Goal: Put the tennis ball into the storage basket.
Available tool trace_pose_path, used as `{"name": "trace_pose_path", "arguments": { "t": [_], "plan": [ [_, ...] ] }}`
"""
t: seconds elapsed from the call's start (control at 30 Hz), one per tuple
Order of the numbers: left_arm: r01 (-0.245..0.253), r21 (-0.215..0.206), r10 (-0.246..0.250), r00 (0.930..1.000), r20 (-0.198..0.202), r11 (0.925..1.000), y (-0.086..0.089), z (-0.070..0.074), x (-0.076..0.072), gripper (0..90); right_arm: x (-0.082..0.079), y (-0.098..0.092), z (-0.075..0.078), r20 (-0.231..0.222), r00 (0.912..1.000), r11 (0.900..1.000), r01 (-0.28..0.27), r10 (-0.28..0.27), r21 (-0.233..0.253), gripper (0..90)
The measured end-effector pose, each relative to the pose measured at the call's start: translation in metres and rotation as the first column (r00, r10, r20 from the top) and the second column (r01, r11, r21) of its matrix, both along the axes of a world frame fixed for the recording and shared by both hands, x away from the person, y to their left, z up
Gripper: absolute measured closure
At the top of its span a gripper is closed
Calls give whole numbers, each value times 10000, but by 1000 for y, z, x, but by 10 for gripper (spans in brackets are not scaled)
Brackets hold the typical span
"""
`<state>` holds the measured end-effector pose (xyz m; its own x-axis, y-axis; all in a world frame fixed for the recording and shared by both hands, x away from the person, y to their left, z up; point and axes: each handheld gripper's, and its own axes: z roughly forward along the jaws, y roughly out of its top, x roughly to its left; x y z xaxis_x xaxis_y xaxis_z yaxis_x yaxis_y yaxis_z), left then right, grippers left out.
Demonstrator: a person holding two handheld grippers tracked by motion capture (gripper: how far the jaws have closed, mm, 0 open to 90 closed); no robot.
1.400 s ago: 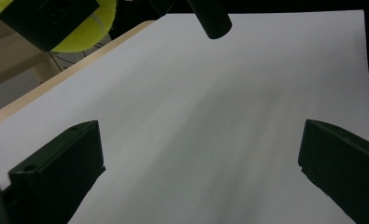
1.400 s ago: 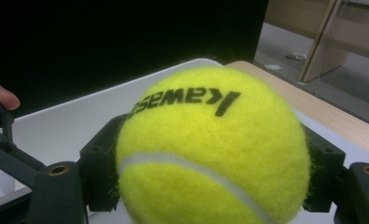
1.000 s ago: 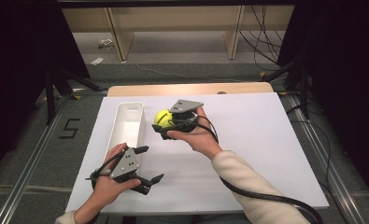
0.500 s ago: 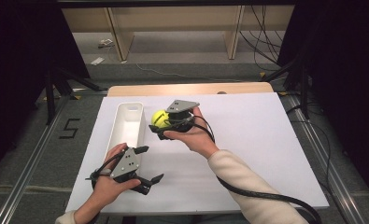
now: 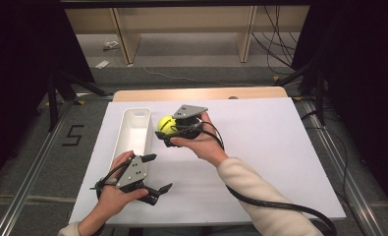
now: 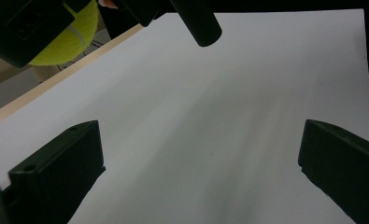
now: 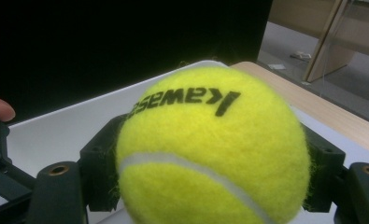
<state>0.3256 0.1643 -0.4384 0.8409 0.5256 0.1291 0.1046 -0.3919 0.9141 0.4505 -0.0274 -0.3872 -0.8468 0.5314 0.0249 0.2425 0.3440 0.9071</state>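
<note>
A yellow tennis ball (image 5: 165, 124) (image 7: 210, 144) with black lettering sits between the jaws of my right gripper (image 5: 165, 129), which is shut on it and holds it above the white board, just right of the white tray (image 5: 132, 132). The ball (image 6: 63, 37) also appears at the top left of the left gripper view, with the right gripper's black body around it. My left gripper (image 5: 158, 173) (image 6: 201, 172) rests near the board's front left, jaws wide apart, with bare white board between them.
The long white tray stands lengthwise at the board's left, and nothing shows inside it. The white board (image 5: 280, 157) covers the table; a wooden strip (image 5: 201, 93) runs along its far edge. The right gripper's black cable (image 5: 280, 206) trails over the front right.
The right gripper has carried the ball a little leftward, closer to the tray. The left gripper has stayed in place, still open.
</note>
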Motion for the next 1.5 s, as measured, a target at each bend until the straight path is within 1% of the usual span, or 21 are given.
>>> {"name": "trace_pose_path", "arguments": {
  "t": [0.27,0.53,0.87,1.3,1.5],
  "plan": [
    [-5,-10,5,10000,5,10000,0,0,0,0,1,1,0,-9,10000,10000,16,-16,-33,263],
    [-11,24,11,10000,19,10000,0,0,0,0,3,7,0,39,10000,10000,-14,14,-62,263],
    [0,50,0,10000,26,10000,0,0,0,0,6,11,1,-6,10000,10000,-28,28,-69,264],
    [-9,61,9,10000,41,10000,0,0,0,0,6,18,3,29,9999,9999,-140,140,-83,263],
    [-1,41,1,10000,40,10000,0,0,0,0,6,22,2,-46,9998,9997,-207,207,-125,263]
  ]
}}
